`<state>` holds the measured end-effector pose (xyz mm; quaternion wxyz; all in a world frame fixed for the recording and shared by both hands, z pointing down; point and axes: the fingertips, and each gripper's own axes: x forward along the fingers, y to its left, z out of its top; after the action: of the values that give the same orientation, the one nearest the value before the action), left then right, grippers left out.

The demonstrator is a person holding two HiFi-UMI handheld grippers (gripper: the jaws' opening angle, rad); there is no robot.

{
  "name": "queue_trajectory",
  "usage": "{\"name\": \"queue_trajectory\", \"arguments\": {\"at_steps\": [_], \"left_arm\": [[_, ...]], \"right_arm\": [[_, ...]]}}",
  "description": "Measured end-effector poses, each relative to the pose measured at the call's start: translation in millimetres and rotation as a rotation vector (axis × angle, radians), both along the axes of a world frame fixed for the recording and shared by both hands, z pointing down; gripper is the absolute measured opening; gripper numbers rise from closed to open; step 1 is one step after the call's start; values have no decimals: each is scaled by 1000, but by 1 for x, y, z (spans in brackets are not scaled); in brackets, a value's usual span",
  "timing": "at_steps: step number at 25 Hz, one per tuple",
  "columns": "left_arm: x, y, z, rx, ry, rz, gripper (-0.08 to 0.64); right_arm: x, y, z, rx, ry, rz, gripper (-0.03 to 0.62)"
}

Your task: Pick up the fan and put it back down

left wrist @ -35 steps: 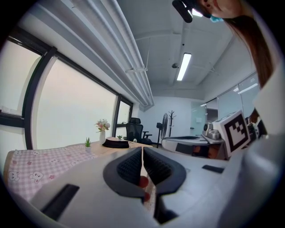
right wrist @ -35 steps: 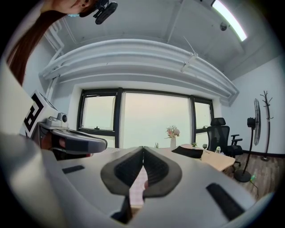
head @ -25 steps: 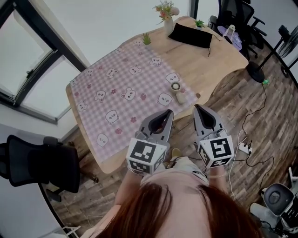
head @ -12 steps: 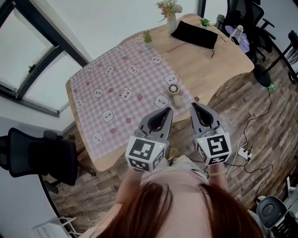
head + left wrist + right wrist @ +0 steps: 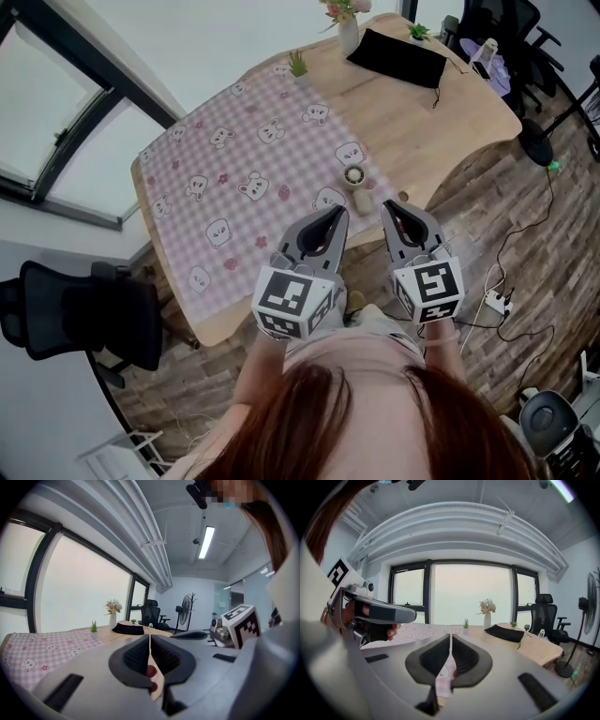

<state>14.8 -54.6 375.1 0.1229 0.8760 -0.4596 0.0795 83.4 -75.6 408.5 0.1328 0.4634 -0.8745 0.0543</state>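
The small hand fan with a round greenish head and a cream body (image 5: 358, 187) rests on the light wooden table (image 5: 441, 122), at the right-hand border of the pink checked cloth printed with little bears (image 5: 244, 159) and not far from the table's near edge. From above I cannot tell whether it lies flat or stands. The left gripper (image 5: 336, 216) and right gripper (image 5: 391, 208) hover side by side just short of it, apart from it and from each other, and neither gripper view shows the fan. The left jaws are together with nothing between them. The right jaws are all but closed, have just been opening, and are also empty. The main risk is arriving with jaws too narrow. The tips would then nudge the light fan instead of straddling it, sliding it toward the near edge, where it could drop to the wood floor. A grip on the round head could slip or stress the grille, so the cream body looks the safer hold. A low approach could catch the cloth and drag it and the fan together. With both grippers so close, one could bump the other or knock the fan as the other closes. Setting it down too near the edge, or tilted, could make it topple.
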Motion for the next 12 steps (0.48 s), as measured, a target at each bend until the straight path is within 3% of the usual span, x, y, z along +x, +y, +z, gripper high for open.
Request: {"name": "queue_trajectory", "arguments": {"at_steps": [12], "left_arm": [[-9,-41,12,-32,-8,89,15]], "right_arm": [[-15,-29,41,-97,55,30,49]]}}
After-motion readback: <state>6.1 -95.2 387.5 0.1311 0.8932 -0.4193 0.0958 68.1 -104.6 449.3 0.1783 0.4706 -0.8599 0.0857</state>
